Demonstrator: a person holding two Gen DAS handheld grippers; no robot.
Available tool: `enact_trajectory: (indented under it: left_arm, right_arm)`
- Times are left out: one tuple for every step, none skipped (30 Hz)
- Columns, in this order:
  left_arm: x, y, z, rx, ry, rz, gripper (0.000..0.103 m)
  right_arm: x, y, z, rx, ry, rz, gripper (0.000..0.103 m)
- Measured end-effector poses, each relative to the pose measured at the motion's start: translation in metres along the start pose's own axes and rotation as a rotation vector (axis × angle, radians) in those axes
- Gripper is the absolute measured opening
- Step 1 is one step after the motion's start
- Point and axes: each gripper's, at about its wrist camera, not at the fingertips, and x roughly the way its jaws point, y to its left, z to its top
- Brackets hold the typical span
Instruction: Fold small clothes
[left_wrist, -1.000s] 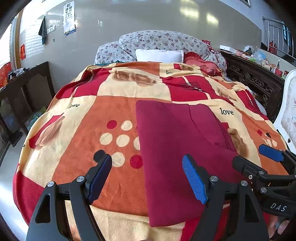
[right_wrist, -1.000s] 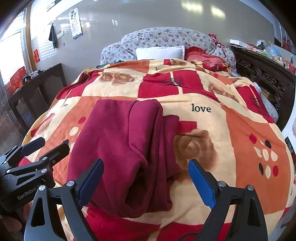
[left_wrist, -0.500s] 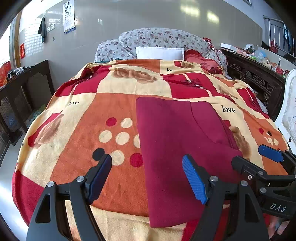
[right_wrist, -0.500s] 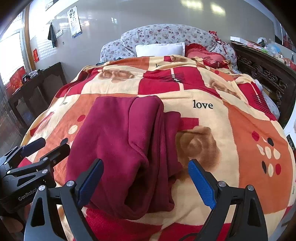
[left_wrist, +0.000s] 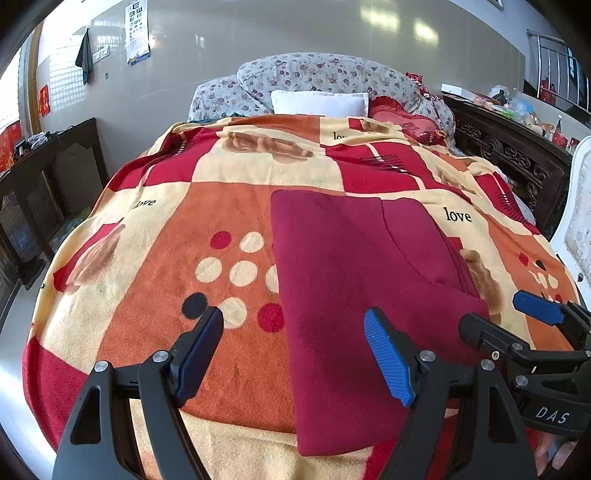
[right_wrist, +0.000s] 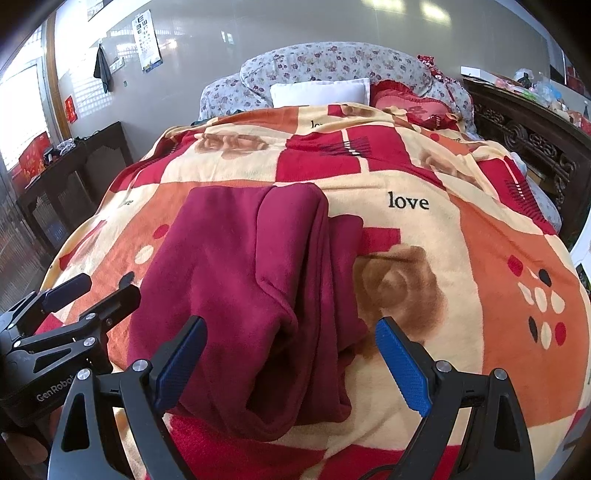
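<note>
A dark red fleece garment (left_wrist: 354, 273) lies folded lengthwise on the patchwork blanket (left_wrist: 166, 295) near the bed's front edge. Seen in the right wrist view, the garment (right_wrist: 240, 280) has a thick rolled fold along its right side and a loose end at the front. My left gripper (left_wrist: 295, 325) hovers open over the garment's left edge, its pads clear of the cloth. My right gripper (right_wrist: 291, 328) hangs open above the garment's near end, nothing pinched. Each gripper shows in the other's view: the right gripper (left_wrist: 498, 317) at the right and the left gripper (right_wrist: 103, 290) at the left.
Floral bedding and a white pillow (left_wrist: 319, 103) are piled at the head of the bed. A dark wooden cabinet (left_wrist: 55, 177) stands left of the bed. A carved wooden sideboard (left_wrist: 517, 158) and a white chair (left_wrist: 580, 221) stand on the right.
Almost nothing: the right wrist view has crept slightly toward the garment. Both grippers keep the same wide opening and the garment lies as before.
</note>
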Motion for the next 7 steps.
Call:
enact_trajectory:
  left_arm:
    - [0.0,0.0,0.0003,0.001,-0.001,-0.001,0.078]
    - [0.0,0.0004,-0.0002,0.001,-0.004,-0.003,0.078]
    - [0.001,-0.0002,-0.0004,0.003,-0.008,-0.005,0.078]
    - [0.0013,0.0,-0.0016,0.006,-0.015,-0.007,0.078]
    - [0.0023,-0.0005,-0.0021,0.011,-0.02,-0.006,0.078]
    - [0.0029,-0.0011,-0.0028,0.016,-0.022,-0.005,0.078]
    - [0.004,-0.001,-0.0026,0.018,-0.019,-0.007,0.078]
  right_arm:
    - [0.0006,0.0004,-0.0001,0.0,0.002,0.001,0.095]
    - [0.0012,0.0009,-0.0004,-0.002,0.003,0.001,0.095]
    - [0.0019,0.0013,-0.0007,-0.004,0.004,0.0,0.095]
    - [0.0021,0.0016,-0.0011,-0.004,0.006,0.0,0.095]
    - [0.003,0.0015,-0.0013,-0.004,0.009,0.002,0.095]
    - [0.0031,0.0011,-0.0018,-0.003,0.01,0.004,0.095]
    - [0.0036,0.0004,-0.0019,-0.002,0.012,0.005,0.095]
